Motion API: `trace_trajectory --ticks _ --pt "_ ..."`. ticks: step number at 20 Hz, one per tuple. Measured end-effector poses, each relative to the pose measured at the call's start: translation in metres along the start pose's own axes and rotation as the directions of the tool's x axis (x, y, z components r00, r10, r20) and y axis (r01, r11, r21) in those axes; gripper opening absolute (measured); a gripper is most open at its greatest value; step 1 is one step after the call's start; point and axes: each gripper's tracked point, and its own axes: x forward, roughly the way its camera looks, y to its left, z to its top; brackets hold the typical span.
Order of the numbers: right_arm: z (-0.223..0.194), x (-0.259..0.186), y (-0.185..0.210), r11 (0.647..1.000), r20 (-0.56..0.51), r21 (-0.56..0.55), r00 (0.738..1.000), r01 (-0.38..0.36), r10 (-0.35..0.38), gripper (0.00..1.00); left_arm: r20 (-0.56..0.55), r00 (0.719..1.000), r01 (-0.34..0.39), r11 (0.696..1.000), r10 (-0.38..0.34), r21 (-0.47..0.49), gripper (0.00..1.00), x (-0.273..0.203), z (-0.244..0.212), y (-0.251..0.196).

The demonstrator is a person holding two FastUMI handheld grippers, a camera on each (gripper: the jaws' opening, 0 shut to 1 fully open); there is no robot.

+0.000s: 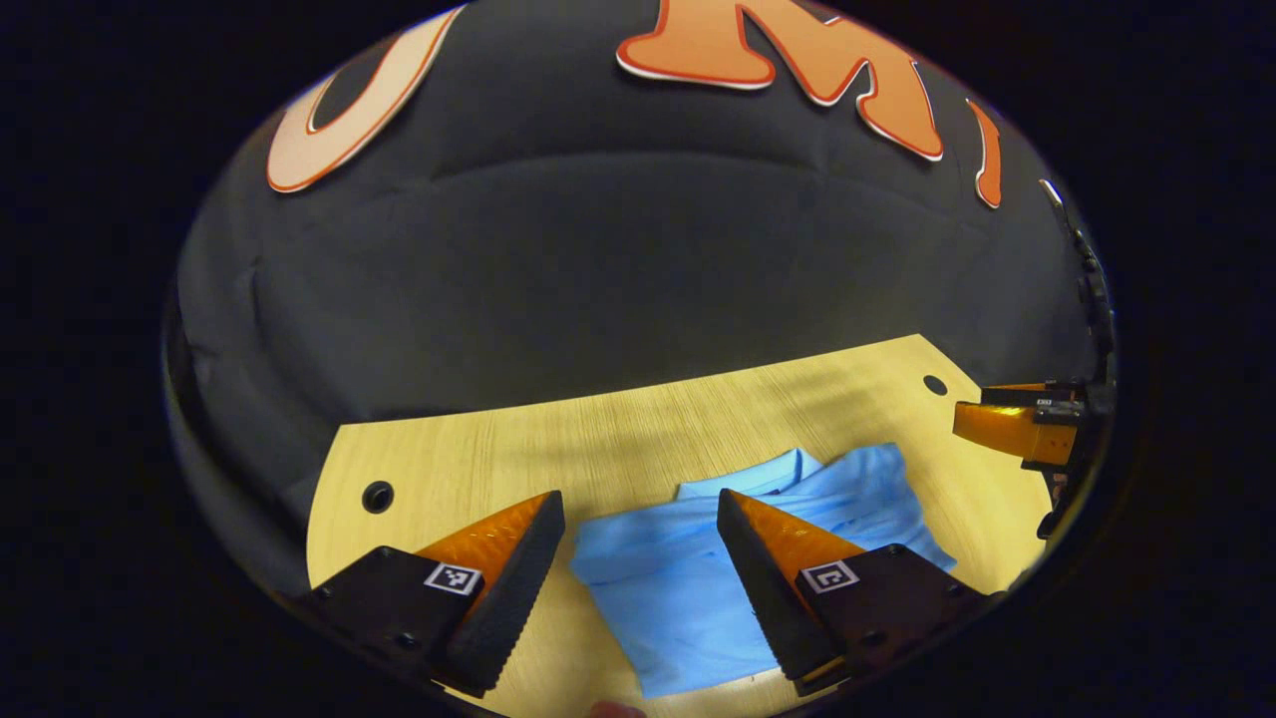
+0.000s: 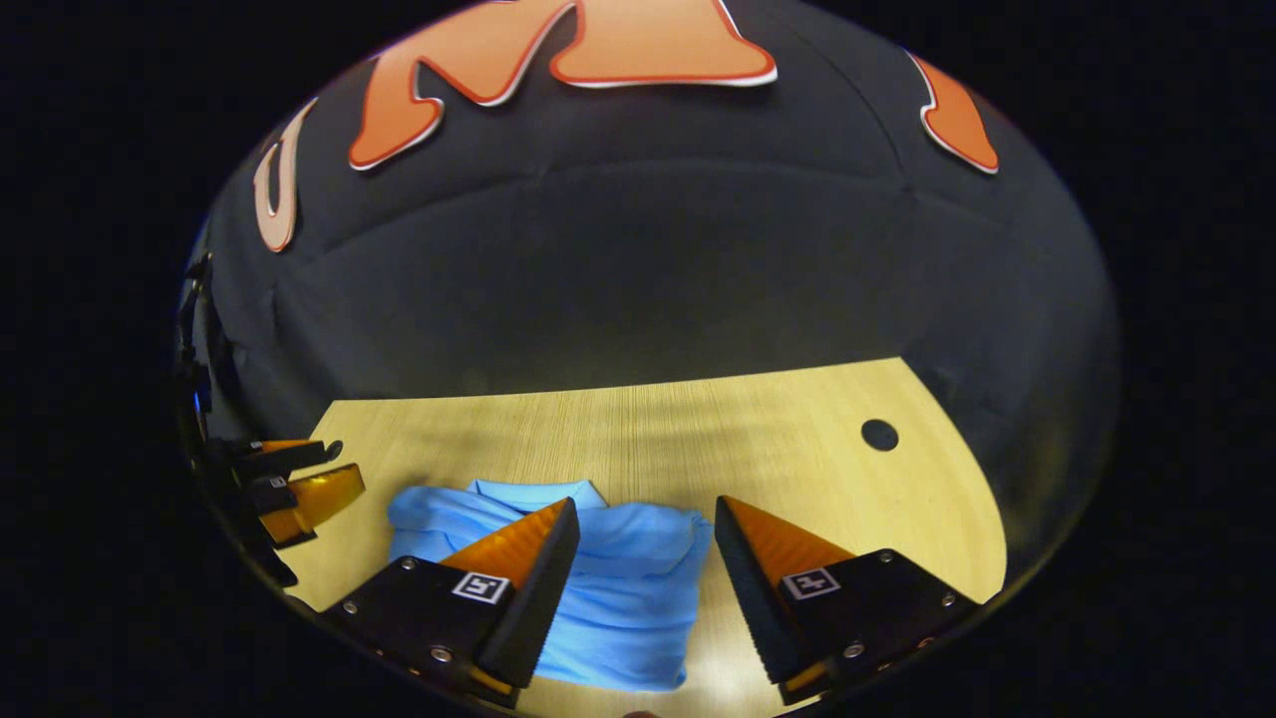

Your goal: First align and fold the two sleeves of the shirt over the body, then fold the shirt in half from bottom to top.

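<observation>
Spread gripper [image 1: 640,519] – shirt [image 1: 678,588] – wooden table [image 1: 618,429]

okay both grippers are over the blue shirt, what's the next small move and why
Probably lower both open grippers, left gripper and right gripper, to the shirt's near hem: the sleeves look already folded in, so the bottom-to-top fold remains.

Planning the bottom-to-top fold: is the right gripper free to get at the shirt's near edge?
Probably yes: the right gripper hangs open just above the shirt, and nothing lies between its fingers and the cloth.
</observation>
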Motion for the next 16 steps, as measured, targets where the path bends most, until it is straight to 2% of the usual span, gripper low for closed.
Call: trace_trajectory --ticks 3,9,13,16 --pt "0.012 -0.032 -0.002 0.999 0.067 -0.040 0.998 0.005 -0.002 0.93 0.069 0.997 -0.031 1.000 0.031 -0.001 1.00 -0.041 0.012 0.004" --pt "0.028 -0.103 -0.004 0.992 0.204 -0.121 0.979 0.020 0.005 0.95 0.226 0.970 -0.087 0.996 0.086 -0.005 1.00 -0.131 0.026 0.001" --pt "0.035 -0.160 -0.003 0.989 0.299 -0.149 0.954 0.021 0.025 0.96 0.347 0.932 -0.105 0.994 0.101 -0.008 1.00 -0.194 0.035 -0.010" --pt "0.028 -0.203 0.002 0.984 0.350 -0.180 0.935 0.005 0.059 0.96 0.450 0.887 -0.127 0.992 0.109 0.010 1.00 -0.243 0.037 -0.023"
